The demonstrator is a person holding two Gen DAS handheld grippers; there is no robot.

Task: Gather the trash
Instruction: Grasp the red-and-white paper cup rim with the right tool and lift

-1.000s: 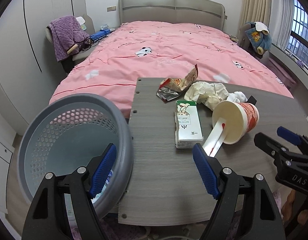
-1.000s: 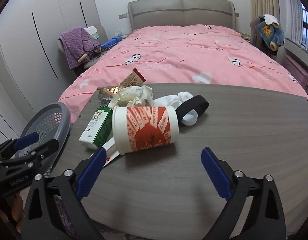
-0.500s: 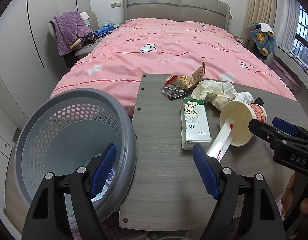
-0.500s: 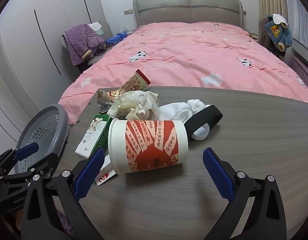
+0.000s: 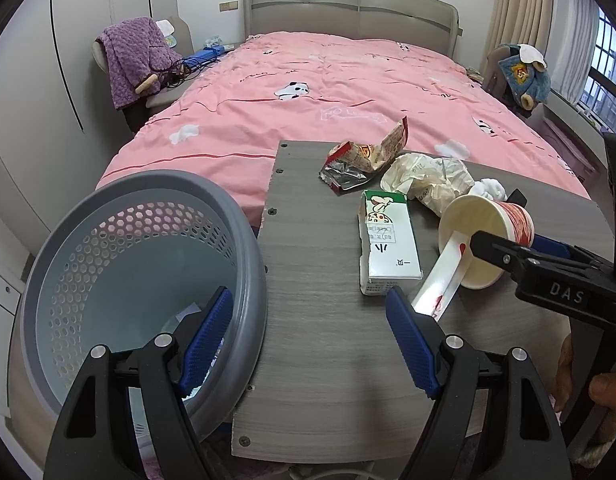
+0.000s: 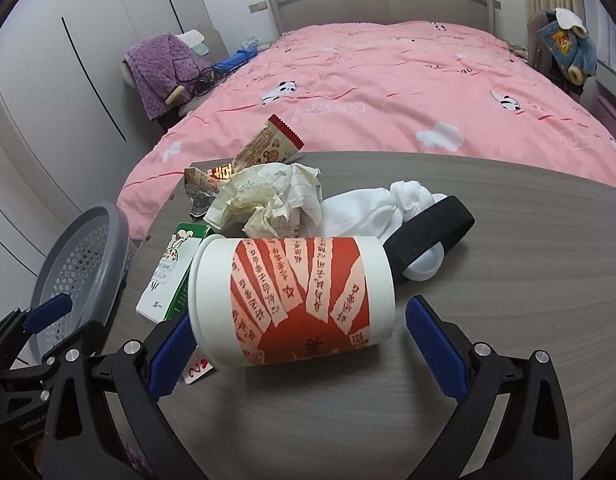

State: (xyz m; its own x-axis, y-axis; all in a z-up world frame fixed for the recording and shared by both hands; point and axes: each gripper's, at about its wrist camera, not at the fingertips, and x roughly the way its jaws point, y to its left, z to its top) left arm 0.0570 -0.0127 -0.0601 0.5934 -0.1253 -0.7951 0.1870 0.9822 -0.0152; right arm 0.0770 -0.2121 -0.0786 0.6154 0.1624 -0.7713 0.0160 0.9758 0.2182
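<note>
Pointing steeply down at the grey wooden table point(image 6: 507, 240), the right gripper point(image 6: 304, 346) has its blue-padded jaws spread wide on either side of a red-and-white paper cup point(image 6: 296, 300) lying on its side; the pads look clear of the cup wall, though the left pad sits very close to the rim. A playing card point(image 6: 198, 368) pokes out from the cup's mouth. Behind it lie a milk carton point(image 6: 168, 276), crumpled paper point(image 6: 268, 200), a snack wrapper point(image 6: 264, 146), and a white cloth point(image 6: 387, 204) with a black band point(image 6: 431, 228). The left gripper point(image 5: 308, 342) tilts downward, jaws wide and empty, one finger over the grey perforated basket point(image 5: 120, 264) beside the table edge.
</note>
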